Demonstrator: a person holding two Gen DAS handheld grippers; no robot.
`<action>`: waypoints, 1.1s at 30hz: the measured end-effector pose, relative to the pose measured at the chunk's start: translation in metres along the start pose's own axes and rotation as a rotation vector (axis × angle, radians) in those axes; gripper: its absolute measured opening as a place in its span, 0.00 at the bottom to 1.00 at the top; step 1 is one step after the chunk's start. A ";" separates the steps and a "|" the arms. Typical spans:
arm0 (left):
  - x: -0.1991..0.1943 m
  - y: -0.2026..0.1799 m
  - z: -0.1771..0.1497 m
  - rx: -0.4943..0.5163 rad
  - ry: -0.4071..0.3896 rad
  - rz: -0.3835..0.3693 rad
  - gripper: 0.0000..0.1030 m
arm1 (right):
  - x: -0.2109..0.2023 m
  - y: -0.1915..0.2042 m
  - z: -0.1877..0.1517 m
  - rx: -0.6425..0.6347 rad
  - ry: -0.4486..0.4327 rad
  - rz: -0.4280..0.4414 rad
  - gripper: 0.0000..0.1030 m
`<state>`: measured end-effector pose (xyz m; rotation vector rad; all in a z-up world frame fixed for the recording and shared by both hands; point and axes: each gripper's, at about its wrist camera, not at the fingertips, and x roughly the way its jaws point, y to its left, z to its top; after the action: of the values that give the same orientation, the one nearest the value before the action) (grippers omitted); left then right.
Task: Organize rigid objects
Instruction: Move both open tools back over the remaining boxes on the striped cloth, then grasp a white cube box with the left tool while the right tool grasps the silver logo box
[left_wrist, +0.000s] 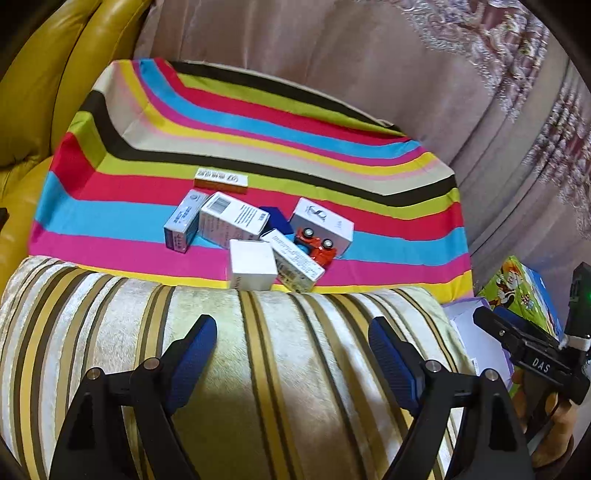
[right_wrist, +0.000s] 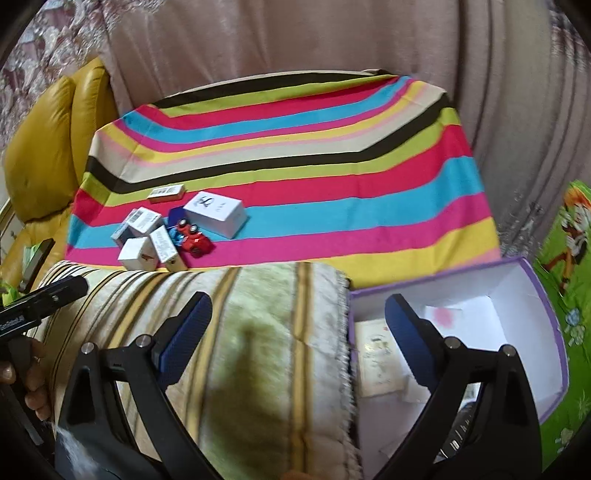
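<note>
Several small cartons lie in a heap on a rainbow-striped cloth (left_wrist: 332, 155), among them a white cube box (left_wrist: 252, 268), a long printed box (left_wrist: 295, 262) and a larger white box (left_wrist: 325, 223). A red toy car (left_wrist: 317, 245) lies against that larger box; in the right wrist view the red toy car (right_wrist: 192, 238) sits beside the heap. My left gripper (left_wrist: 291, 347) is open, empty, over a gold-striped cushion (left_wrist: 221, 350), well short of the heap. My right gripper (right_wrist: 297, 325) is open and empty, straddling the cushion's edge and a purple-rimmed open box (right_wrist: 517, 314).
A flat red-and-white box (left_wrist: 221, 179) lies apart behind the heap. The purple box holds papers. Yellow leather upholstery (left_wrist: 33, 92) rises at the left, pink draped fabric (left_wrist: 332, 55) behind. A cartoon-printed green box (left_wrist: 517, 291) stands at the right. A hand (right_wrist: 22, 380) holds the other gripper.
</note>
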<state>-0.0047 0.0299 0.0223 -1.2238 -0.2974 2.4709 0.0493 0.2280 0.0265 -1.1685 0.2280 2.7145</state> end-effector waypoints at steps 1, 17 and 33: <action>0.002 0.001 0.002 -0.002 0.007 -0.001 0.83 | 0.003 0.003 0.001 -0.008 0.006 0.007 0.93; 0.059 0.018 0.038 -0.037 0.137 0.067 0.70 | 0.055 0.043 0.031 -0.101 0.082 0.055 0.93; 0.103 0.029 0.047 -0.065 0.244 0.108 0.47 | 0.108 0.073 0.070 -0.036 0.144 0.051 0.93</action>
<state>-0.1062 0.0443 -0.0341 -1.5895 -0.2534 2.3825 -0.0888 0.1827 0.0005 -1.3885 0.2327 2.6907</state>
